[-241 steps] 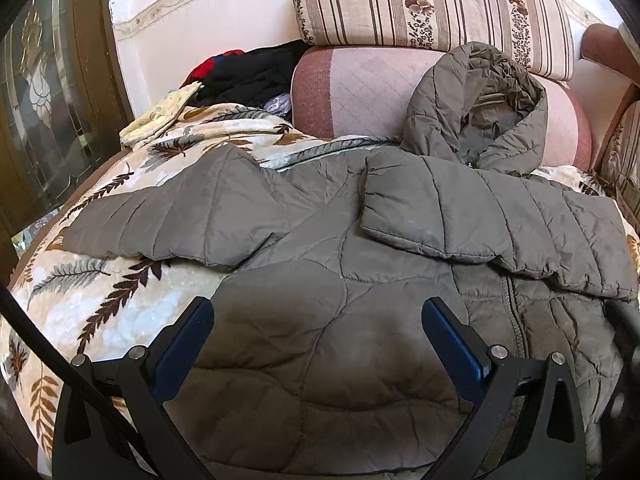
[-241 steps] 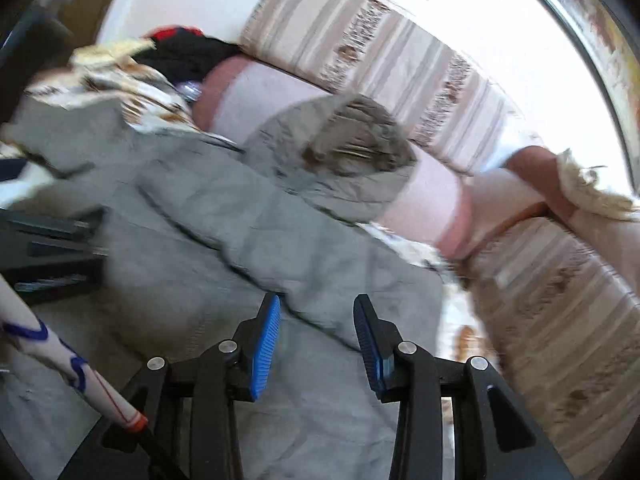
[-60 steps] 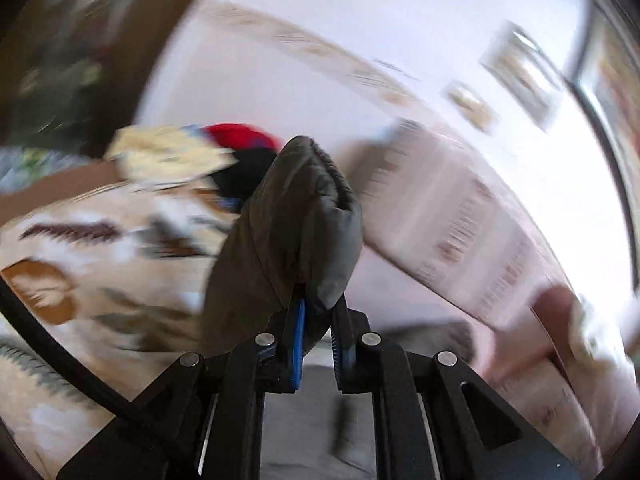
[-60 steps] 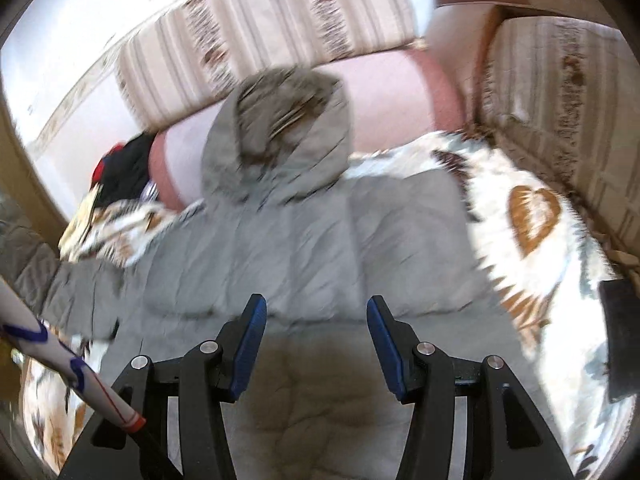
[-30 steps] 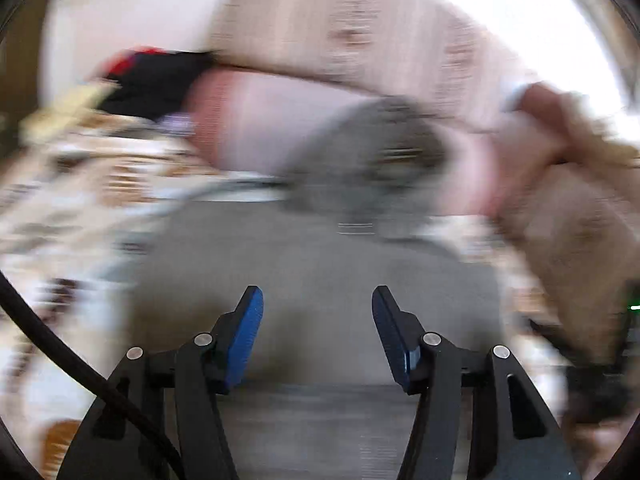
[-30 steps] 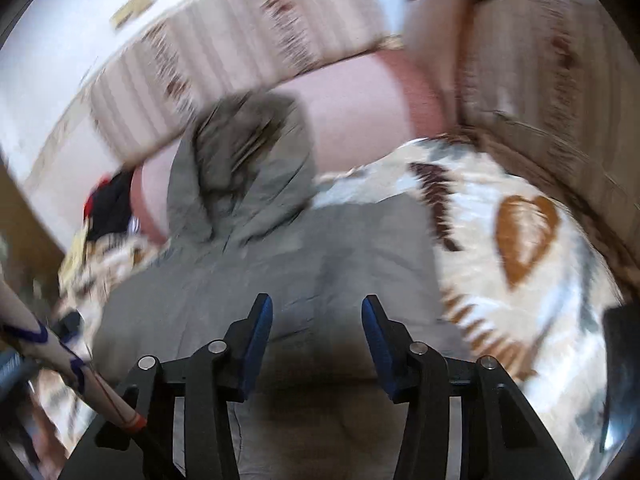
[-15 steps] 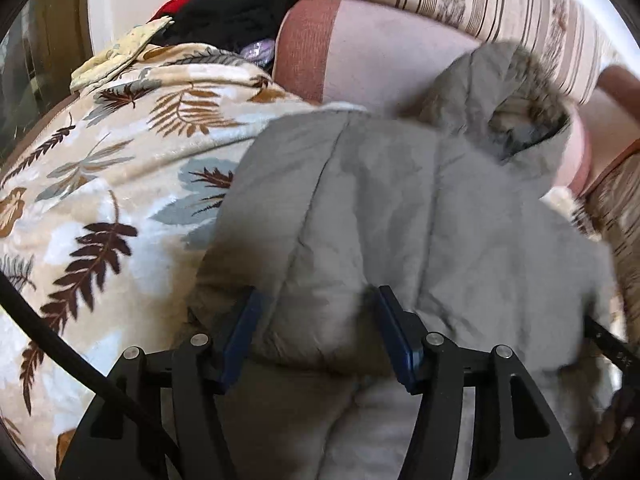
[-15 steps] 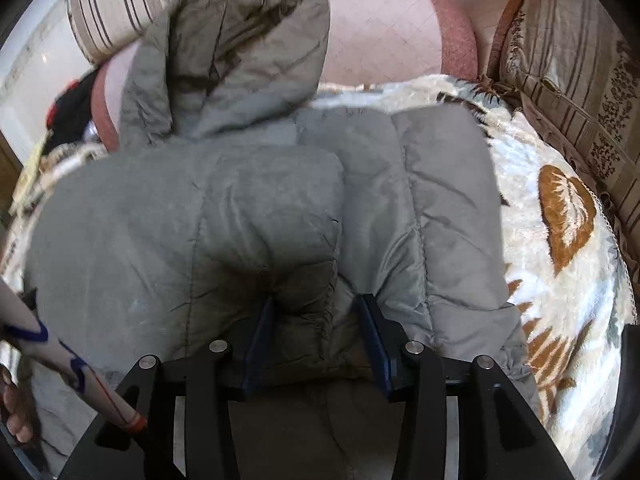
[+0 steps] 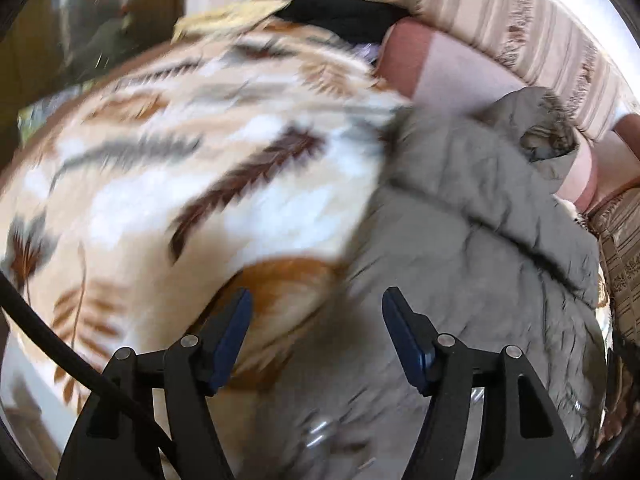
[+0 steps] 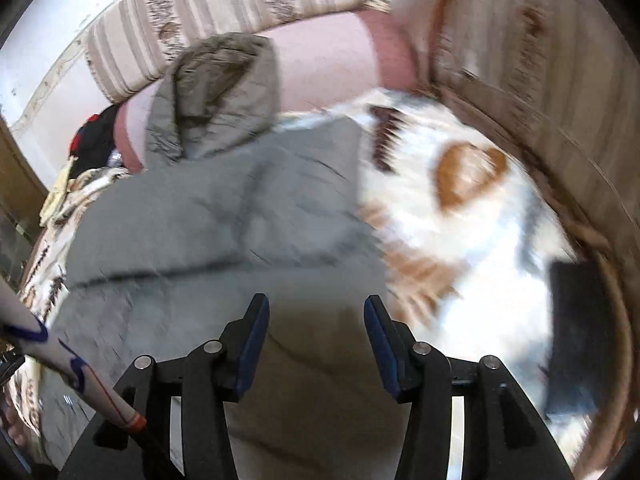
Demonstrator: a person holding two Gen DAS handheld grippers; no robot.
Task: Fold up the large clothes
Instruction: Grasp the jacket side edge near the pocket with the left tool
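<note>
change: both sleeves, spread out eight seconds back, now folded in over the jacket (image 10: 224, 216) body; half a second ago each claw straddled a folded edge, now both sit over the lower jacket, left one swung out toward the jacket's left edge.
left claw (image 9: 316, 336): released, jaws have just been opening, nothing gripped; left pad over the blanket (image 9: 168, 184), right pad over grey fabric, so the jacket's side edge runs between them.
right claw (image 10: 316, 344): released, jaws just widened a little, nothing pressed; hovers above the lower body, jacket's right edge just to its right.
jacket place: flat on the blanket on the sofa, hood (image 10: 220, 92) propped against the pink bolster (image 10: 328, 64), hem end toward the cameras.
long axis: runs hood to hem, away from both claws, roughly in line with where they point.
key relation: hem lies below and near both claws, hood at the far end; left claw at the left side edge, right claw near the right side edge, each about equally near its own hem corner.
step, my read: sleeves done, next likely hem-to-hood fold; each claw would need to drop onto its hem corner.
risk: puffy quilting, thick layers may slip out of a shallow pinch.
blur: both views smeared, hem corners not clearly seen.
other: dark clothes pile (image 9: 344, 12) at the far left end, well apart.
</note>
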